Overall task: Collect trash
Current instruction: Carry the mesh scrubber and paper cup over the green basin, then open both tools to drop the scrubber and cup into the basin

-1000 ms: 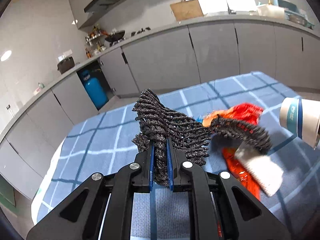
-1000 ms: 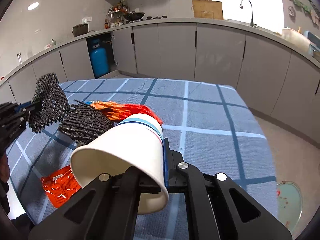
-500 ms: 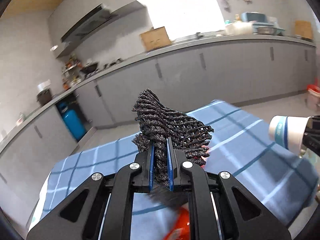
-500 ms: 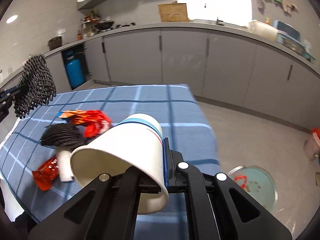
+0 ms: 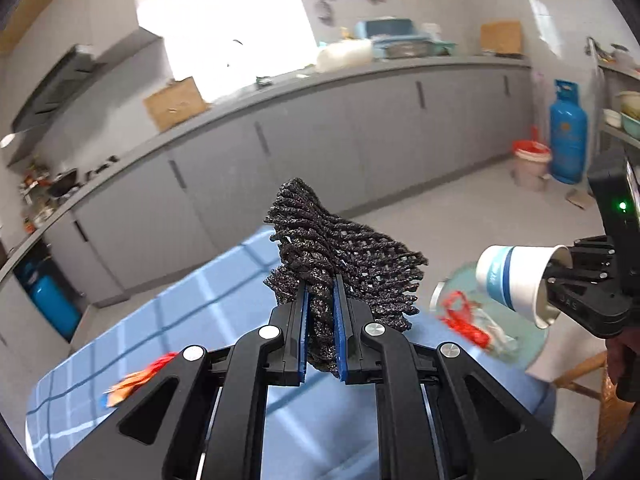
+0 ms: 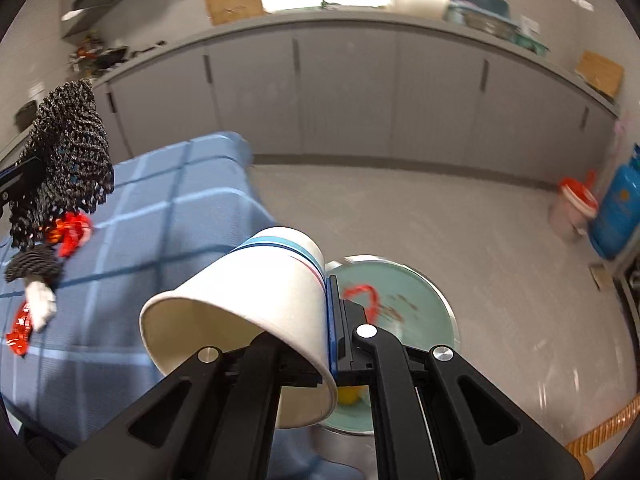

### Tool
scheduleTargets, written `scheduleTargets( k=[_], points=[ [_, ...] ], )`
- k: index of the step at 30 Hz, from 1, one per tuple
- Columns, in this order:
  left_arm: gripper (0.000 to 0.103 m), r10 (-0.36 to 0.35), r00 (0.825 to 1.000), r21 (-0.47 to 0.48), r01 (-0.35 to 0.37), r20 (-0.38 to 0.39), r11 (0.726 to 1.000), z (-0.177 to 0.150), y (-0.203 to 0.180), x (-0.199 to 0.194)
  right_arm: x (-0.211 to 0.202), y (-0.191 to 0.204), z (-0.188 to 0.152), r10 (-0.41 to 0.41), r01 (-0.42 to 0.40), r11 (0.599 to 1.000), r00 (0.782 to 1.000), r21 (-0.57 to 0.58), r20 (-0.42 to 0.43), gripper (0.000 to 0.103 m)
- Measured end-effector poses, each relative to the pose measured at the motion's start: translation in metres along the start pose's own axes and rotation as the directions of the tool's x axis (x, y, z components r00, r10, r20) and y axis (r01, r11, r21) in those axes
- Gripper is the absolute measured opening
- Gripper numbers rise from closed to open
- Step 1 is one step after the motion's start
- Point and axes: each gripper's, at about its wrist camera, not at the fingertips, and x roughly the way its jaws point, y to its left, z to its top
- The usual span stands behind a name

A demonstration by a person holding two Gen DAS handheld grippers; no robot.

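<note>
Only rightward: yellow scrap (image 6: 349, 397) inside the bin (image 6: 436, 300).

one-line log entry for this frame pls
left tool: shut on black mesh | right tool: shut on paper cup rim | bin: on floor beyond cup | table: wrappers left

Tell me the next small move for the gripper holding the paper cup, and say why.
Probably carry the right gripper a little farther forward until the paper cup hangs squarely over the green bin on the floor, then open the fingers. The cup is clamped by its wall, and the bin, already holding trash, lies just beyond it.
</note>
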Motion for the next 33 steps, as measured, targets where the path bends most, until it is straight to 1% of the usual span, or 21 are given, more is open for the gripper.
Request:
scheduleTargets(
  k=[1, 3, 7, 11, 15, 17, 18, 19, 20, 21, 23, 25, 26, 28, 29, 30, 31, 32, 33],
  points=[
    [0.012, -0.026, 1.0, 0.001, 0.026, -0.004, 1.0, 0.001, -0.01, 0.006, 0.003, -0.005, -0.002, -0.007, 0.007, 1.0, 1.0, 0.006, -0.006, 0.004],
    [0.012, -0.051, 0.999, 0.01, 0.052, -0.016, 0.999, 0.003, -0.022, 0.016, 0.009, -0.017, -0.007, -0.02, 0.02, 1.0, 1.0, 0.022, -0.022, 0.004],
    [0.012, -0.124, 0.992, 0.025, 0.125, -0.038, 0.992, 0.004, -0.052, 0.035, 0.02, -0.036, -0.013, -0.029, 0.031, 0.998, 0.998, 0.046, -0.05, 0.004],
    [0.012, -0.164, 0.984, 0.047, 0.167, -0.064, 0.985, 0.005, -0.075, 0.053, 0.032, -0.047, -0.019, -0.035, 0.04, 0.998, 0.996, 0.054, -0.077, 0.004],
    [0.014, -0.197, 0.975, 0.067, 0.204, -0.099, 0.977, 0.003, -0.091, 0.067, 0.04, -0.054, -0.023, -0.043, 0.049, 0.996, 0.995, 0.069, -0.088, 0.009],
    [0.014, -0.206, 0.972, 0.071, 0.215, -0.115, 0.974, 0.0, -0.096, 0.073, 0.043, -0.059, -0.025, -0.039, 0.046, 0.995, 0.995, 0.085, -0.092, 0.021],
    [0.015, -0.212, 0.969, 0.077, 0.223, -0.124, 0.972, -0.002, -0.1, 0.077, 0.044, -0.06, -0.025, -0.047, 0.055, 0.995, 0.995, 0.089, -0.091, 0.028],
    [0.015, -0.212, 0.969, 0.078, 0.223, -0.129, 0.972, -0.003, -0.102, 0.08, 0.044, -0.062, -0.026, -0.05, 0.059, 0.994, 0.995, 0.092, -0.092, 0.032],
    [0.015, -0.216, 0.967, 0.08, 0.228, -0.131, 0.97, -0.003, -0.104, 0.081, 0.045, -0.064, -0.027, -0.048, 0.057, 0.993, 0.994, 0.099, -0.094, 0.033],
    [0.015, -0.22, 0.966, 0.085, 0.233, -0.135, 0.969, -0.004, -0.106, 0.083, 0.046, -0.065, -0.027, -0.046, 0.056, 0.993, 0.994, 0.104, -0.095, 0.036],
    [0.015, -0.222, 0.965, 0.092, 0.235, -0.139, 0.968, -0.006, -0.109, 0.085, 0.044, -0.067, -0.028, -0.055, 0.065, 0.992, 0.994, 0.111, -0.093, 0.042],
    [0.016, -0.225, 0.964, 0.098, 0.24, -0.143, 0.966, -0.008, -0.11, 0.086, 0.042, -0.069, -0.029, -0.057, 0.067, 0.991, 0.995, 0.119, -0.086, 0.05],
    [0.016, -0.225, 0.963, 0.098, 0.241, -0.148, 0.966, -0.009, -0.111, 0.088, 0.04, -0.069, -0.029, -0.062, 0.072, 0.99, 0.995, 0.121, -0.082, 0.051],
    [0.019, -0.231, 0.96, 0.094, 0.247, -0.156, 0.964, -0.011, -0.11, 0.091, 0.037, -0.071, -0.029, -0.07, 0.08, 0.989, 0.994, 0.125, -0.078, 0.052],
    [0.027, -0.231, 0.96, 0.093, 0.247, -0.158, 0.964, -0.011, -0.11, 0.092, 0.036, -0.072, -0.029, -0.073, 0.082, 0.988, 0.994, 0.128, -0.076, 0.052],
    [0.043, -0.228, 0.961, 0.091, 0.244, -0.158, 0.966, -0.012, -0.111, 0.092, 0.035, -0.072, -0.029, -0.075, 0.085, 0.988, 0.995, 0.132, -0.073, 0.054],
    [0.055, -0.227, 0.962, 0.09, 0.242, -0.154, 0.966, -0.013, -0.111, 0.092, 0.033, -0.072, -0.029, -0.078, 0.087, 0.987, 0.995, 0.137, -0.068, 0.056],
    [0.074, -0.222, 0.963, 0.094, 0.238, -0.15, 0.967, -0.013, -0.112, 0.091, 0.032, -0.073, -0.029, -0.078, 0.087, 0.987, 0.995, 0.137, -0.067, 0.057],
    [0.075, -0.216, 0.966, 0.098, 0.23, -0.142, 0.968, -0.014, -0.113, 0.09, 0.031, -0.073, -0.03, -0.079, 0.088, 0.987, 0.995, 0.138, -0.065, 0.057]
  ],
)
